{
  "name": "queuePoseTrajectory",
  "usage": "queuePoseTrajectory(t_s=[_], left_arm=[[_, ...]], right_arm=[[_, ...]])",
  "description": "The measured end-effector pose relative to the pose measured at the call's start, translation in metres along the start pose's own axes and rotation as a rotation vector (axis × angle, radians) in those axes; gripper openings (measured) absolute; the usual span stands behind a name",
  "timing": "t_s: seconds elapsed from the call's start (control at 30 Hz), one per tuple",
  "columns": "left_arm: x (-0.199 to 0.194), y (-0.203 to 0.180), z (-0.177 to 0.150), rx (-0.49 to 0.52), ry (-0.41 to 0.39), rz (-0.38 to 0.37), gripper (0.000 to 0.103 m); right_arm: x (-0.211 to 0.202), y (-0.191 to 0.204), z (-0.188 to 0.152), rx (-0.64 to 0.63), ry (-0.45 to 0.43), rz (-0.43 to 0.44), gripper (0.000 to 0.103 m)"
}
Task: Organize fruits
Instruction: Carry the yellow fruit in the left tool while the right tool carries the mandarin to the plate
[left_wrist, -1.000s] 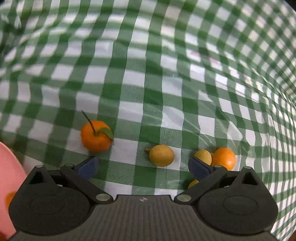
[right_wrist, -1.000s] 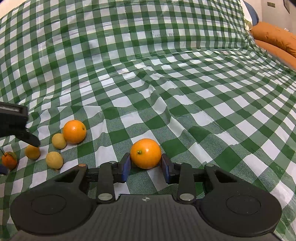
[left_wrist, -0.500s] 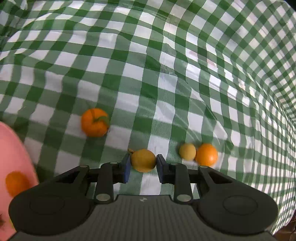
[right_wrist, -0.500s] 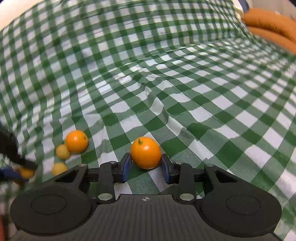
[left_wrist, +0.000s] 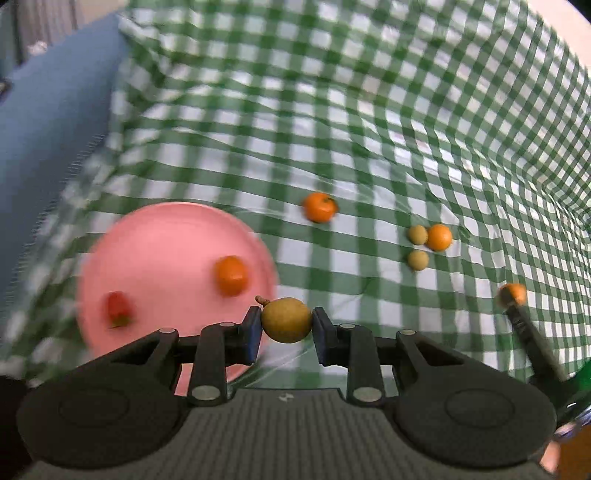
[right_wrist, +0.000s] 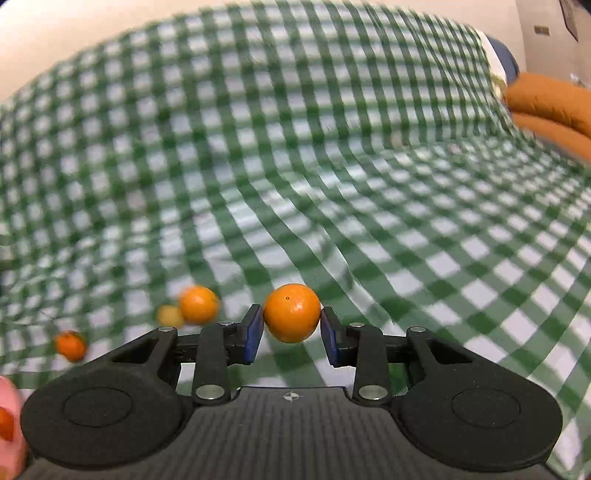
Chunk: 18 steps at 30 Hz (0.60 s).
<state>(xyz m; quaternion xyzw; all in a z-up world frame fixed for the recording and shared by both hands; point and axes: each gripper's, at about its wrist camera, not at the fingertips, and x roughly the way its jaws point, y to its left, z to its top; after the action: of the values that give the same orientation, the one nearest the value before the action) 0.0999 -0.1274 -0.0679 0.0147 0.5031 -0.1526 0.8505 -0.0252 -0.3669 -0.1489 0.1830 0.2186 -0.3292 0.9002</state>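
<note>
1. The right gripper (right_wrist: 291, 325) has its blue pads (right_wrist: 253, 334) pressed against both sides of a round orange (right_wrist: 291, 317), which sits squarely between them.
2. Behind it spreads a rumpled green-and-white checked cloth (right_wrist: 369, 192), blurred across most of the view.
3. Left of the gripper, a second orange (right_wrist: 198, 305) lies on the cloth, touching a small yellowish fruit (right_wrist: 169, 316).
4. Further left lies a smaller orange fruit (right_wrist: 71, 345), possibly with a green leaf on top; blur makes this uncertain.
5. A pink plate edge (right_wrist: 11, 443) shows at the lower left corner.
6. Orange cushions (right_wrist: 550, 107) lie at the far right.
</note>
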Motion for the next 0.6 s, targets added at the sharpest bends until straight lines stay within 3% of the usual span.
queuePoseTrajectory(t_s=[0.2,0.37,0.6], left_arm=[[-0.056,0.049,-0.03,-0.039,-0.058,0.035,0.032],[-0.092,0.081,-0.054,-0.071,-0.102,0.03,0.032],[-0.125,0.114,-0.073,-0.129,-0.186,0.01,0.032]], right_arm=[[-0.095,0.023,0.012,-0.058,-0.074,0.168,0.035],[-0.157,0.054,0.004,-0.089,-0.046,0.327,0.035],[-0.209,0.101,-0.004,-0.126,-0.017,0.464,0.035]])
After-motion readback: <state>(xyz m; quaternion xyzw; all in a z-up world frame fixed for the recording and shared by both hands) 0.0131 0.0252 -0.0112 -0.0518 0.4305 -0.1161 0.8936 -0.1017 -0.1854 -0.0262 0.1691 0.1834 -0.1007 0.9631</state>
